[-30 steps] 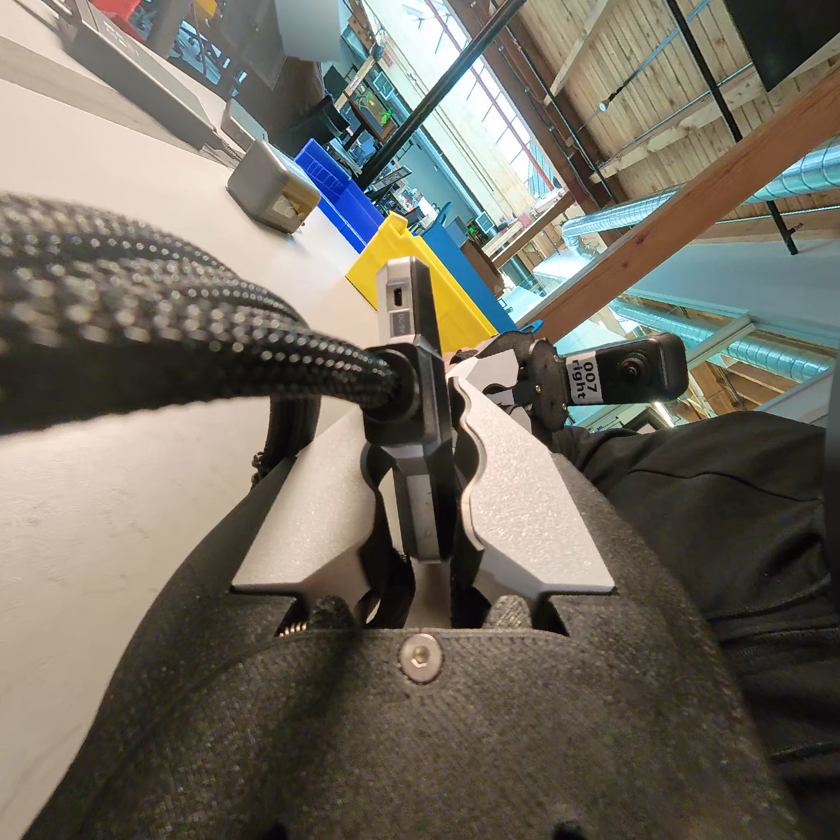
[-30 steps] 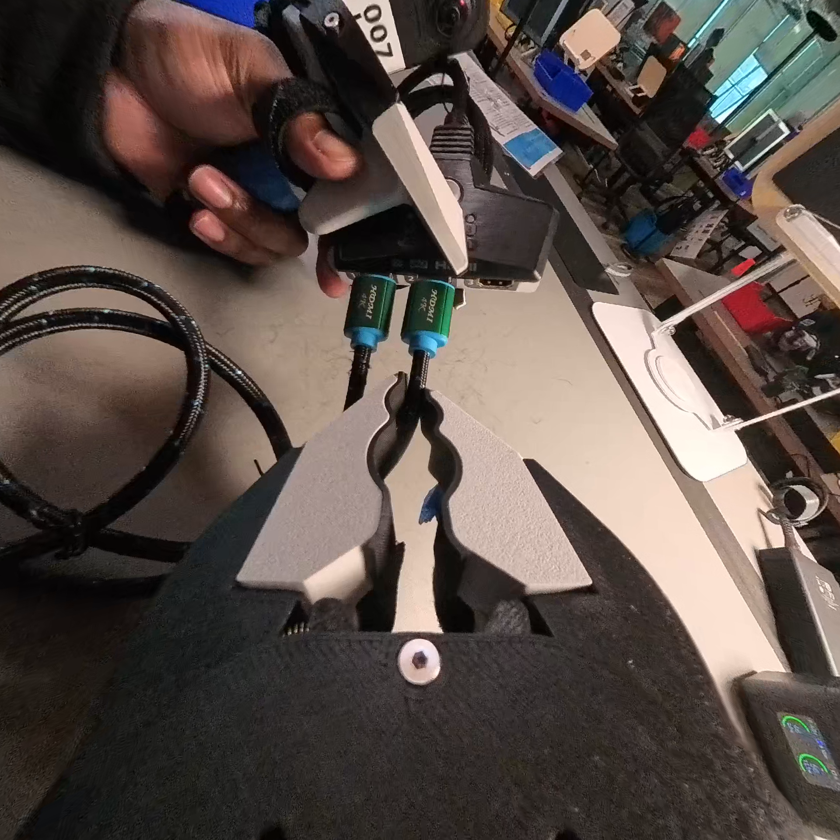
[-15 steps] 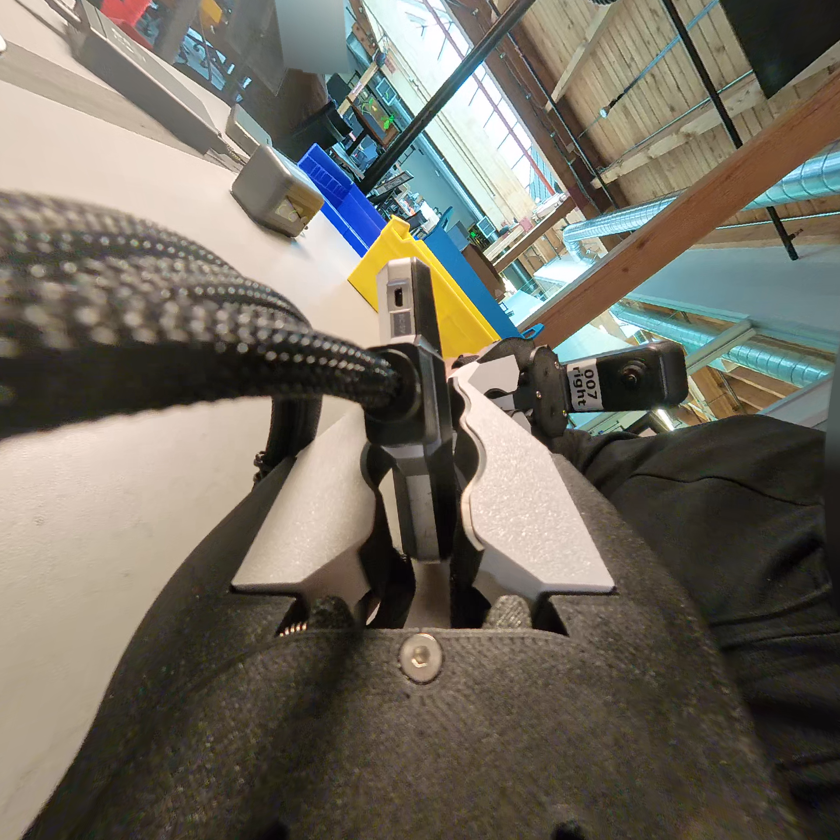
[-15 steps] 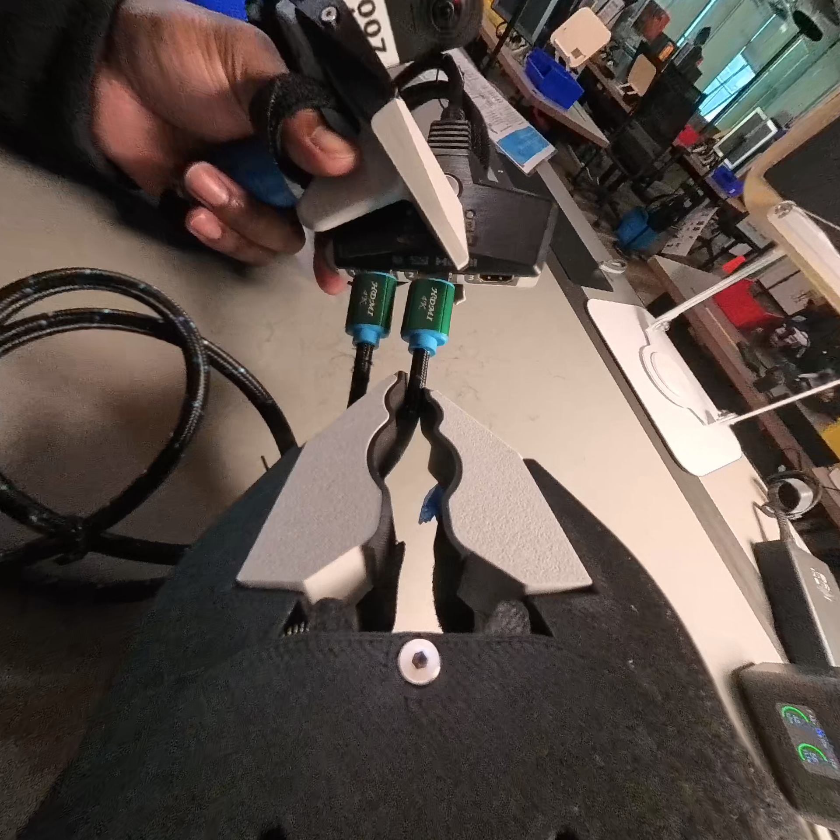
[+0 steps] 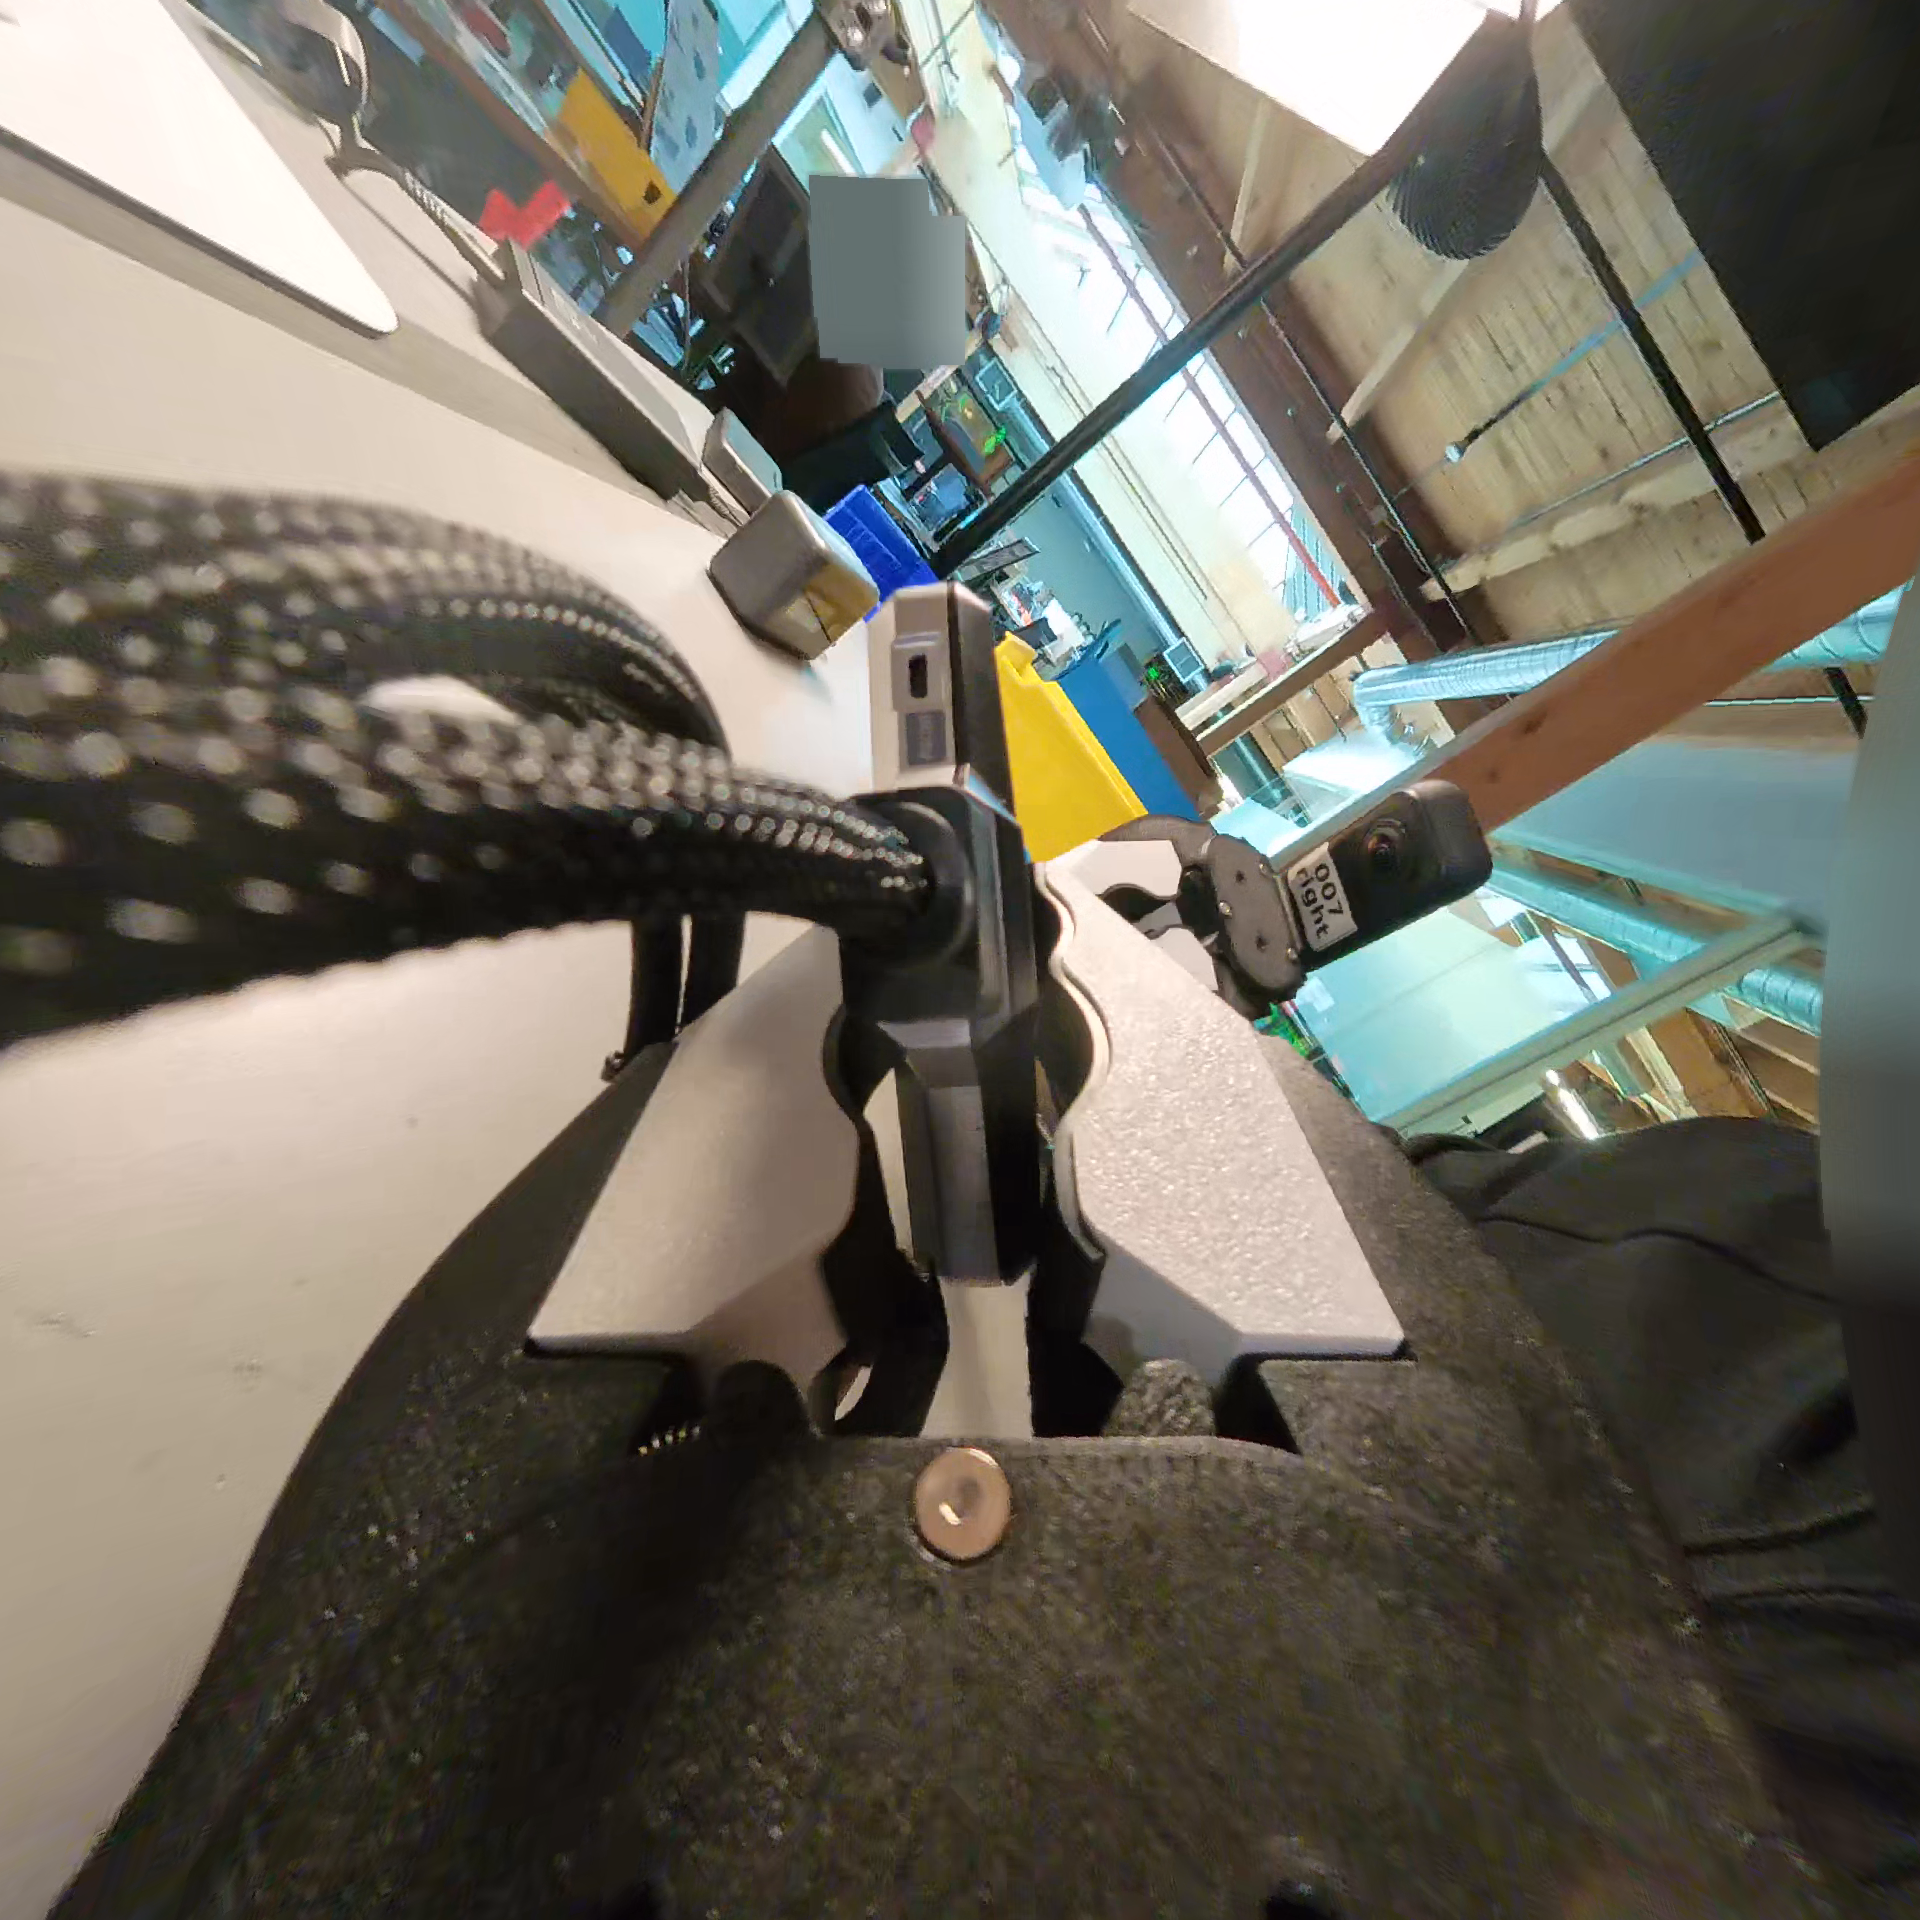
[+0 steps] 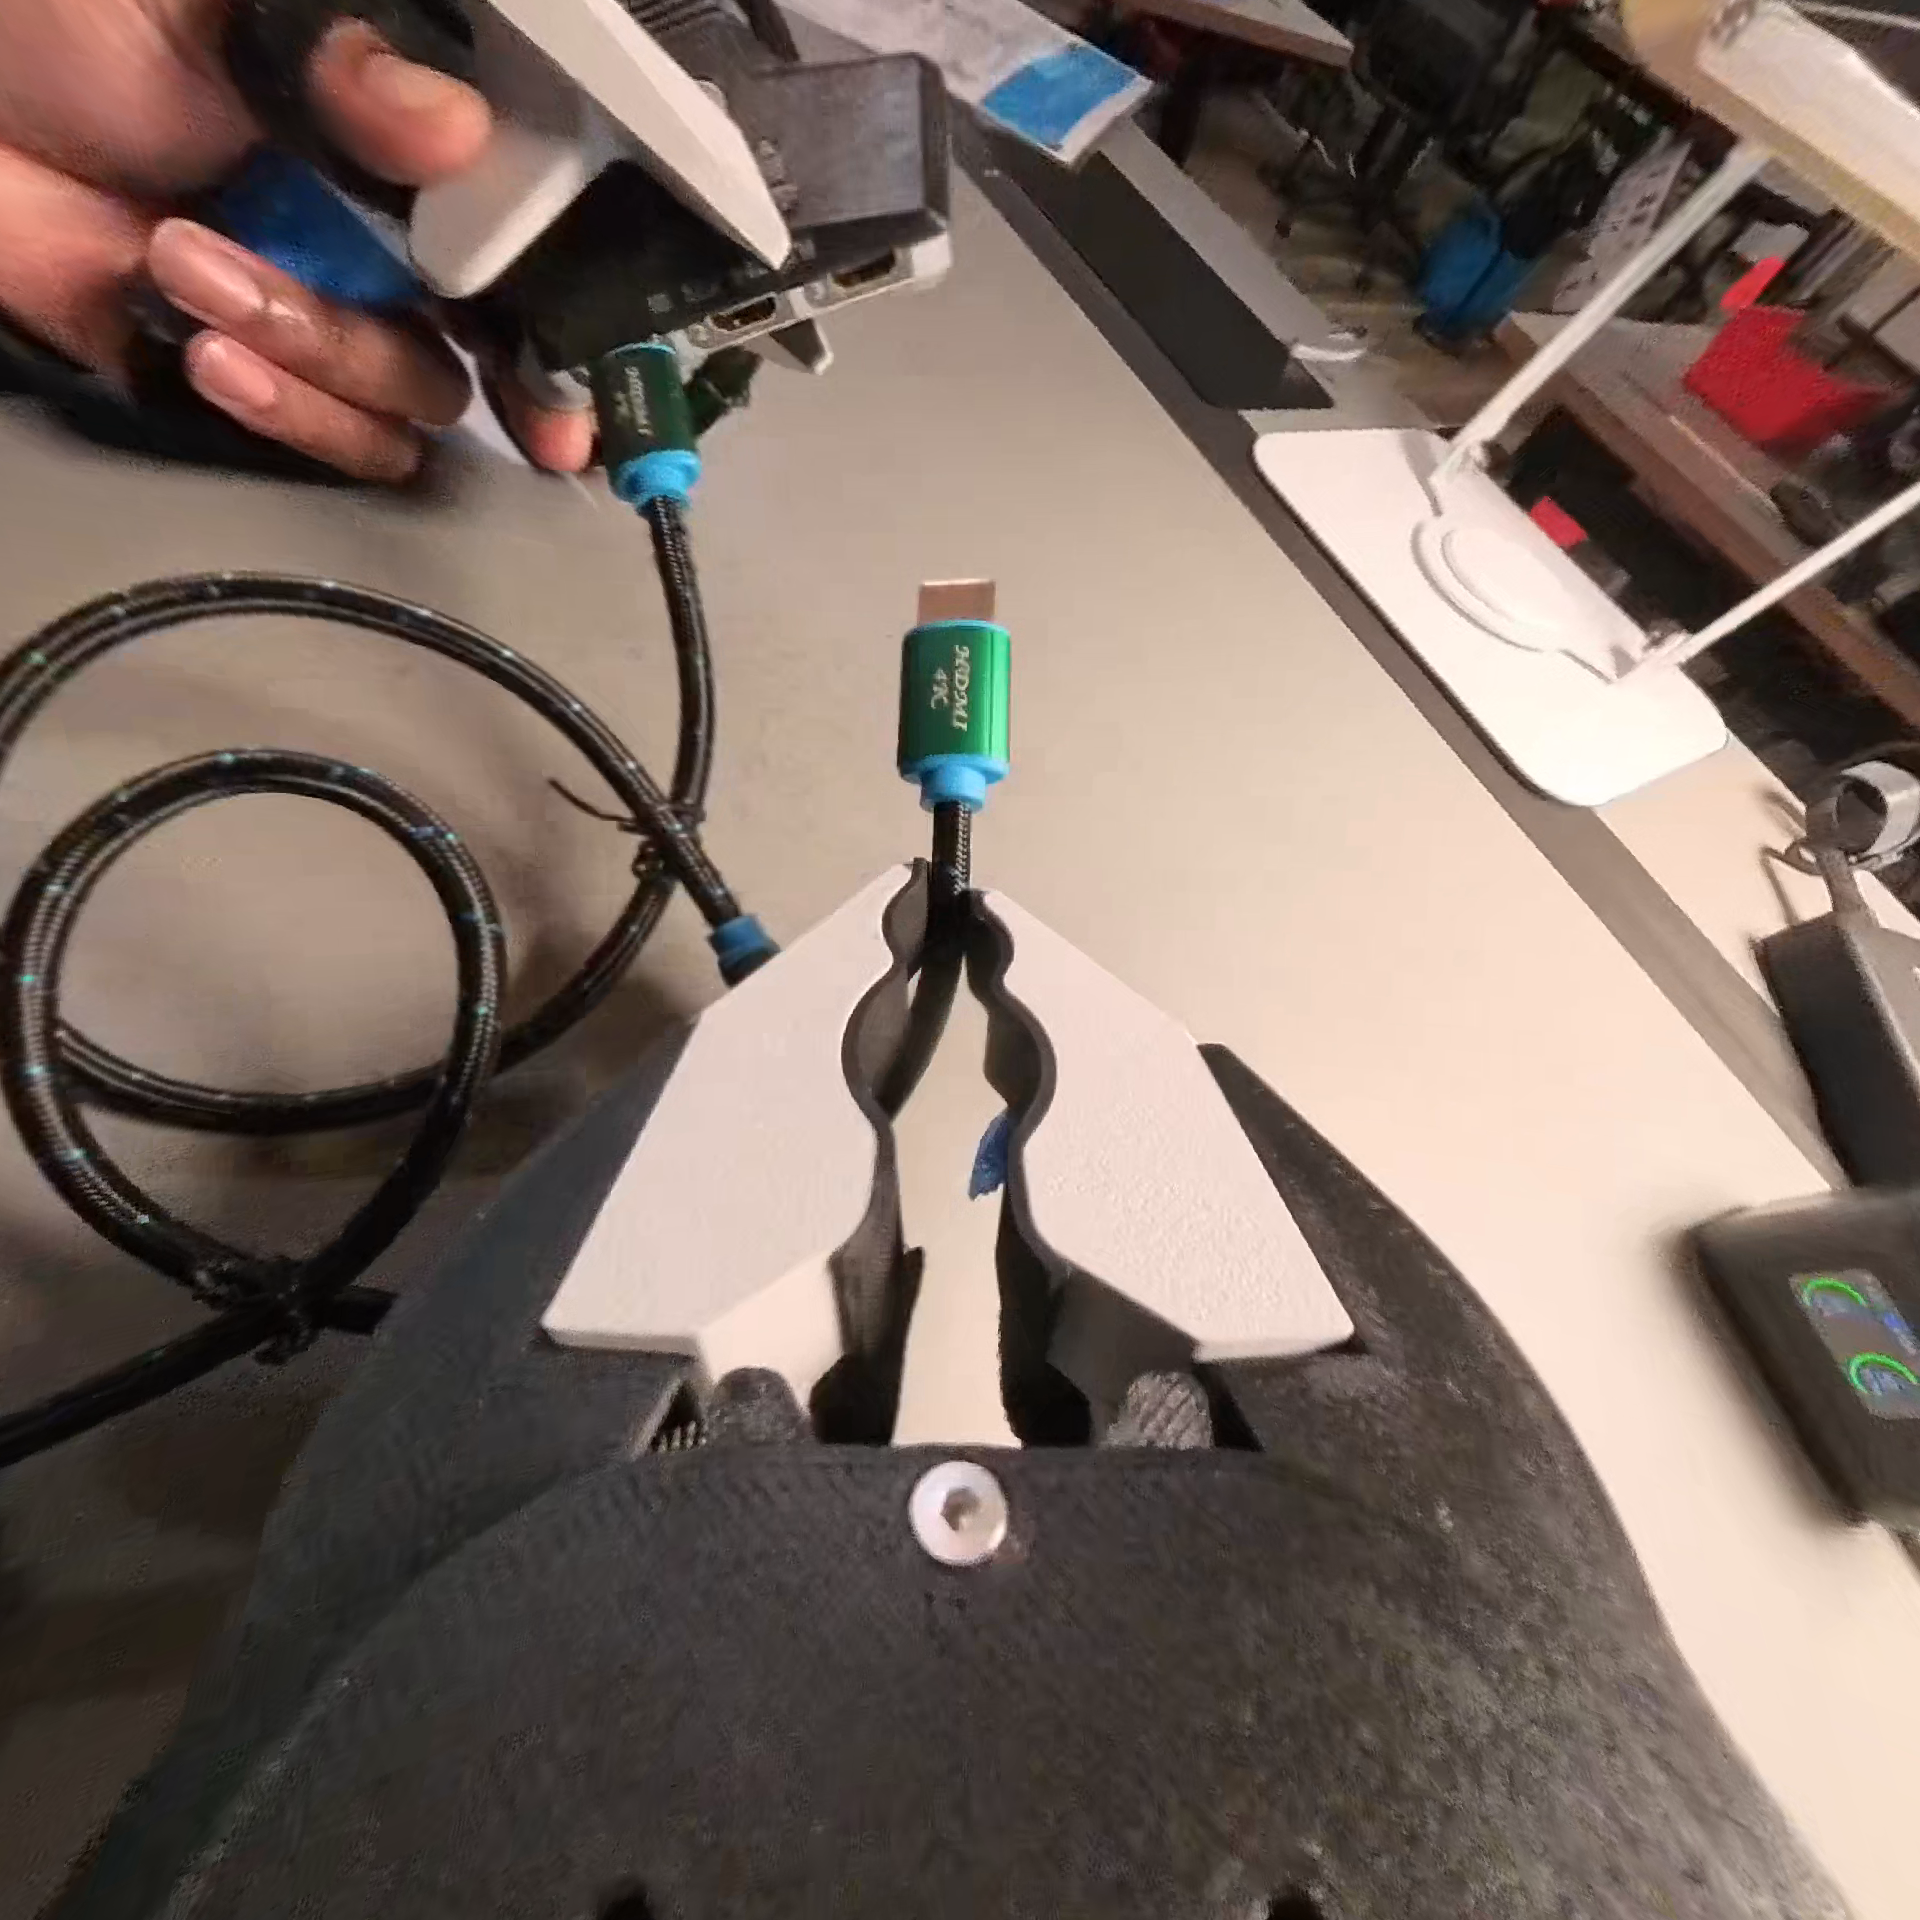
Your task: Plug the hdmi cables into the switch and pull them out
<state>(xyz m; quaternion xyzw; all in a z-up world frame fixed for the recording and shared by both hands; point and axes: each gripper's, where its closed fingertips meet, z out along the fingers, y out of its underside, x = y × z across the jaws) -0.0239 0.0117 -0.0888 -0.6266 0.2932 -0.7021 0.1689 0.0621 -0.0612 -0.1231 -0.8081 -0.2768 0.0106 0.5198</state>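
Left wrist view: the left gripper (image 5: pixel 997 935) clamps its jaws on the slim black-and-grey HDMI switch box (image 5: pixel 951 831), held edge-on; a thick black braided cable (image 5: pixel 468 831) leaves it toward 9 o'clock.

Right wrist view: the right gripper (image 6: pixel 948 891) pinches the braided cord just below a green-and-blue HDMI plug (image 6: pixel 951 707), unplugged, with the switch at 11 o'clock. A second green plug (image 6: pixel 644 426) sits in the switch.

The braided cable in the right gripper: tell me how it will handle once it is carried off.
The braided cable is probably semi-stiff: its green plug stands upright above the right gripper unsupported. The rest lies in loose tied coils on the table, so it will likely drag. The thin cable, pinched only at the tips, may slip.
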